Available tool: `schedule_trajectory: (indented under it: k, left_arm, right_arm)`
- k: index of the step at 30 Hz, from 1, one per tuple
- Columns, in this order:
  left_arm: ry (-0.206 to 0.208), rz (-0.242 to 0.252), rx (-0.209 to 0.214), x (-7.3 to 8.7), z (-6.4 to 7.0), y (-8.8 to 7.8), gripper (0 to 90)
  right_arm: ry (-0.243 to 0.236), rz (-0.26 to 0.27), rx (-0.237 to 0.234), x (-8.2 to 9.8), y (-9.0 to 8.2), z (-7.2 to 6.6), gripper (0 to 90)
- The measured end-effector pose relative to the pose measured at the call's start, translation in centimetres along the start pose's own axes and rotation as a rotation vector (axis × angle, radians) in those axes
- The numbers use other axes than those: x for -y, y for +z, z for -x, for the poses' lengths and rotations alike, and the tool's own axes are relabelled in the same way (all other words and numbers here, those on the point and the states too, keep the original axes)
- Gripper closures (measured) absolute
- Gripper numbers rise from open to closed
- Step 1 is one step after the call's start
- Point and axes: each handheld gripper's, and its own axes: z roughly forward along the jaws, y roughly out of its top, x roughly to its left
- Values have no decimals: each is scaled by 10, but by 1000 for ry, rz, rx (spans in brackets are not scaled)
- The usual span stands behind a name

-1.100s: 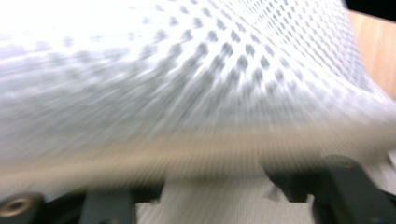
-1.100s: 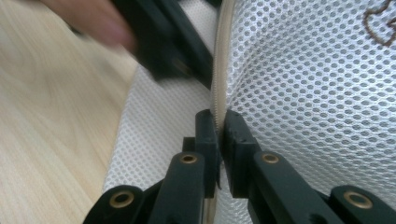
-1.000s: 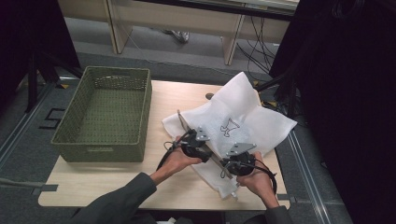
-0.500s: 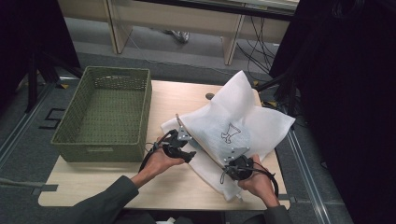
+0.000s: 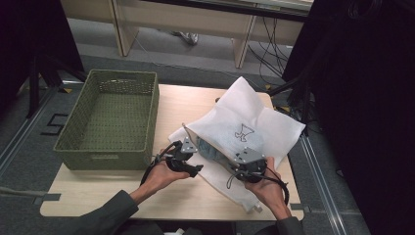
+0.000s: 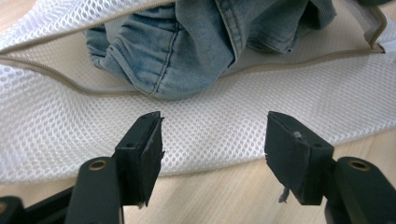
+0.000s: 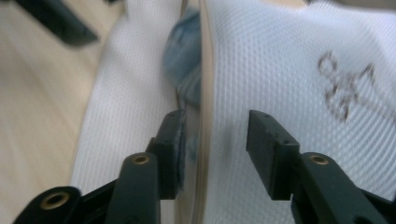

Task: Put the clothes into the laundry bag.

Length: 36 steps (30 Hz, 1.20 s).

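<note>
A white mesh laundry bag [image 5: 244,129] with a black drawing on it lies on the wooden table [image 5: 112,196]. Blue denim [image 5: 209,148] shows at its open mouth. My left gripper [image 5: 188,159] stands open at the bag's left edge. In the left gripper view its jaws [image 6: 212,140] hover over the lower mesh flap [image 6: 70,121], just short of the denim [image 6: 187,46]. My right gripper [image 5: 244,162] is open at the bag's near edge. In the right gripper view its jaws [image 7: 215,144] straddle the beige zip edge [image 7: 203,93], with denim [image 7: 187,60] just beyond.
A green woven basket [image 5: 78,142] stands on the left part of the table, empty inside. Bare wood lies in front of the bag and the basket. Black curtains and cables surround the table's right and far sides.
My left gripper has slid to the left, off the top of the bag to its edge. The bag's mouth now gapes and denim shows. The right gripper has barely shifted.
</note>
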Motion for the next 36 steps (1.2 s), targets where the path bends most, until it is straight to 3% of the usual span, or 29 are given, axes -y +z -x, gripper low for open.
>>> schedule_trajectory:
  k: [2, 3, 7, 8, 9, 10, 11, 13, 18, 20, 21, 26, 28, 30, 33, 34, 35, 36]
  left_arm:
    - [11, -6, -4, 1, -1, 1, 361]
    - [2, -5, -6, 1, -1, 1, 353]
    - [3, -4, -4, 1, -3, 4, 353]
    - [0, 2, -9, 1, -4, 4, 353]
    - [-25, 8, -7, 2, -4, 6, 353]
    - [-23, 7, -14, 2, -5, 6, 354]
    - [-26, 6, -14, 2, -6, 6, 354]
    - [-35, 5, -9, 1, -7, 9, 370]
    - [-37, -6, -4, 3, -9, 21, 429]
    - [-37, -7, 0, 2, -7, 26, 454]
    - [-36, -7, 5, 2, -6, 30, 470]
    - [-20, -2, 14, -3, 0, 49, 593]
    - [-17, 0, -5, -7, 2, 64, 739]
    - [-28, 12, -15, -9, 1, 69, 801]
    - [-53, 48, -47, -15, -3, 75, 839]
    - [-68, 79, -59, -17, -3, 76, 851]
    - [-59, 85, -58, -20, -6, 76, 851]
    - [-79, 107, -67, -24, -8, 76, 865]
  right_arm:
    - [10, 5, 8, -5, 2, -1, 554]
    - [-16, 21, 20, -15, 7, -3, 552]
    - [-42, -19, 37, -27, 23, -5, 554]
    - [-66, -64, 49, -31, 33, -3, 667]
    - [-66, -64, 49, -31, 33, -3, 667]
    - [-84, -100, 45, -33, 37, 1, 792]
    - [-84, -100, 45, -33, 37, 1, 792]
    - [-68, -111, 8, -34, 38, 5, 858]
    - [-20, -66, -90, -36, 25, 4, 871]
    - [-18, -50, -124, -35, 20, 0, 872]
    - [-39, -42, -144, -34, 18, -1, 872]
    - [-16, -23, -184, -32, 9, -8, 872]
    - [-6, -15, -182, -32, 8, -11, 872]
    - [-24, -13, -194, -30, 9, -10, 872]
    - [10, -21, -199, -29, 7, -11, 872]
    - [-19, 4, -201, -30, 8, -9, 873]
    - [-19, 4, -201, -30, 8, -9, 873]
    - [-10, -9, -221, -30, 7, -9, 874]
